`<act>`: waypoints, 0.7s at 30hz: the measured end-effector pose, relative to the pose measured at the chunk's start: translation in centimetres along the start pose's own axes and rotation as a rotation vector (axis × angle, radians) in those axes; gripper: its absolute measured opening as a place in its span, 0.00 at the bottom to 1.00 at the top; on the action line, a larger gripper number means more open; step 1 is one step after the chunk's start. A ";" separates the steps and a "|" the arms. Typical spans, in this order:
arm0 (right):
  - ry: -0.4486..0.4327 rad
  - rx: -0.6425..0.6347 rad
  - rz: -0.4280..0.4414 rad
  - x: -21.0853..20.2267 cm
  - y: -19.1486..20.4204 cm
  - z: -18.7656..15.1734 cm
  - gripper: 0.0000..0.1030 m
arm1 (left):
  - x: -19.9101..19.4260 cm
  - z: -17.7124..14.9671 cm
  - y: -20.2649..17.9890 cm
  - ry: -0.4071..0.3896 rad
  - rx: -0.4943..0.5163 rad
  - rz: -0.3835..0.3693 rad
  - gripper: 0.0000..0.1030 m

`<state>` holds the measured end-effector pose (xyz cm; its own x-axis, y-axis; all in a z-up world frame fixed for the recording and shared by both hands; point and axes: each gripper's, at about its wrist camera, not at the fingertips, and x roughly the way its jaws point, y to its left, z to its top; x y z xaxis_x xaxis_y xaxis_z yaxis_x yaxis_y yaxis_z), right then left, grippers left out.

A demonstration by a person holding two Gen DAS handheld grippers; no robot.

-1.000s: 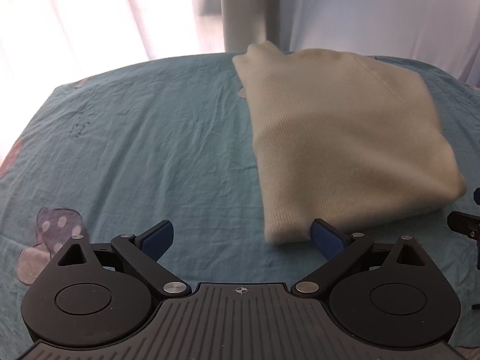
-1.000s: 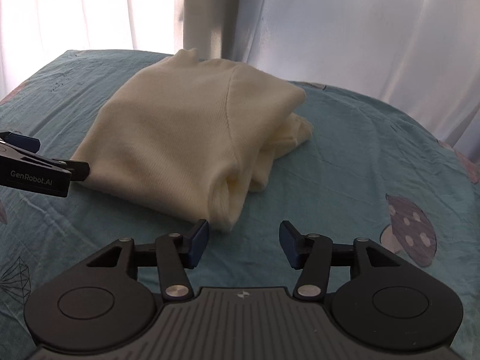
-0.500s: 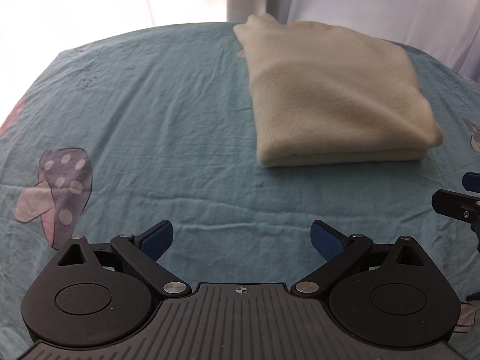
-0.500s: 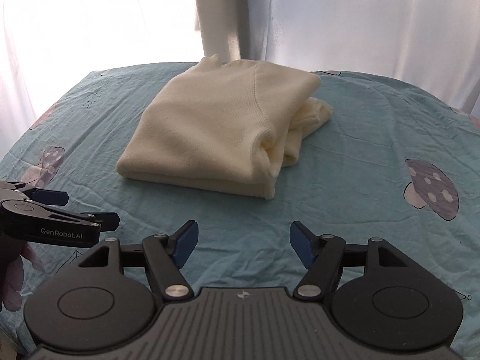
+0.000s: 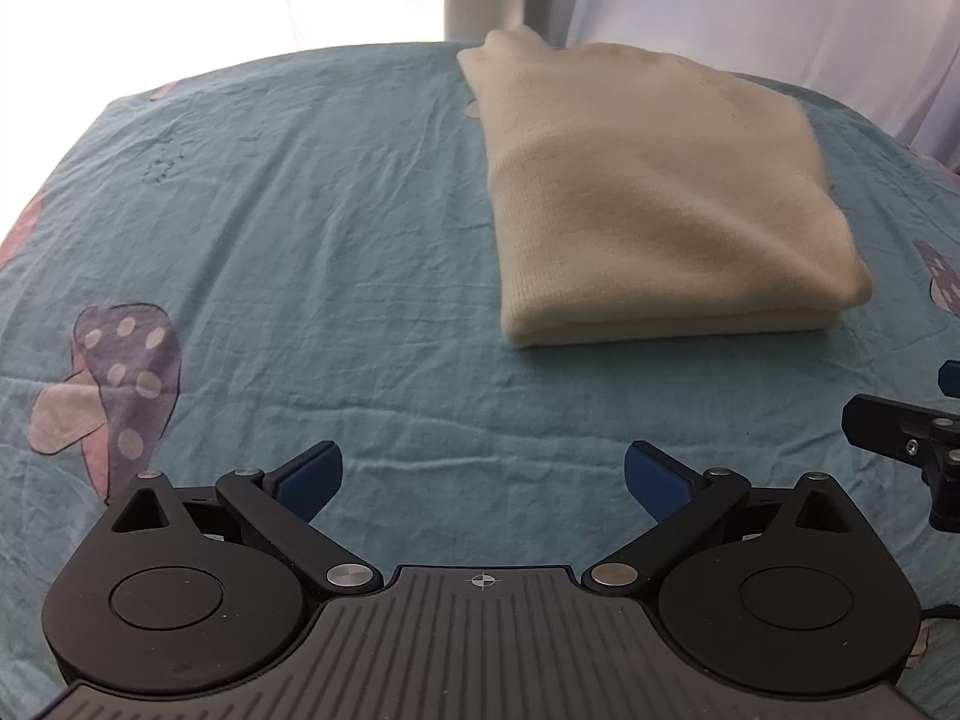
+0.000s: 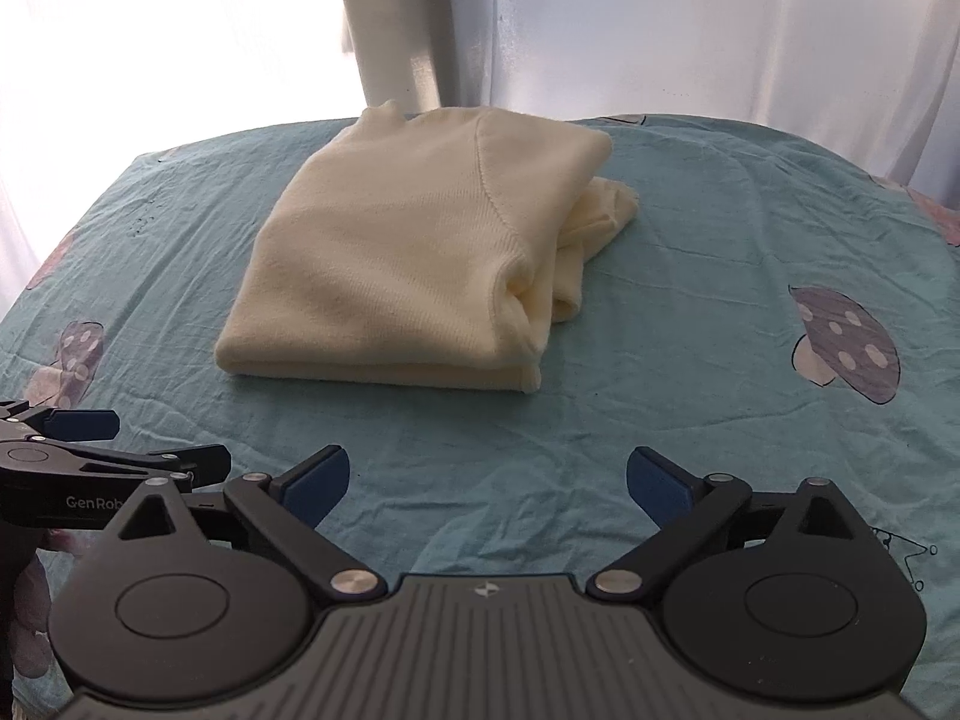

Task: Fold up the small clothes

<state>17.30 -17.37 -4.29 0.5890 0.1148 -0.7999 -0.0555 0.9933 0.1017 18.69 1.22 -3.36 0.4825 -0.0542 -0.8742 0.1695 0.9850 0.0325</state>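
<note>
L gripper [image 5: 483,474] fingers spread wide, empty, over sheet [image 5: 300,210] near edge. Cream sweater [image 6: 414,258] lies folded toward far edge, w/ layers bunched on its right side. R gripper [image 6: 487,477] likewise spread, empty. Fold looks done; next prob tidy that bunched side.

Bare teal bedsheet [image 5: 270,228] fills the left and lower frame, open for passage; the folded cream sweater [image 5: 648,192] blocks the upper right, curtains [image 6: 690,30] close the top.

One folded sweater [image 6: 414,258], one bedsheet [image 6: 690,276], two claws: left claw [image 5: 483,474], right claw [image 6: 487,477].
</note>
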 end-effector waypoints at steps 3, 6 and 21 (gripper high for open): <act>0.045 0.006 -0.016 0.1 0.3 0.3 0.96 | -0.4 0.5 -0.3 0.009 -0.006 -0.009 1.00; 0.068 -0.003 -0.023 -0.1 0.8 0.4 0.96 | -0.9 1.0 -0.7 0.008 0.003 -0.008 1.00; 0.096 -0.053 -0.057 -1.4 2.0 1.5 0.96 | -1.8 2.5 -1.3 0.030 0.029 0.014 1.00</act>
<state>17.60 -15.62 -2.05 0.5127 0.0570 -0.8567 -0.0680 0.9974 0.0256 19.78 -0.43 -0.64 0.4589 -0.0353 -0.8878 0.1882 0.9804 0.0583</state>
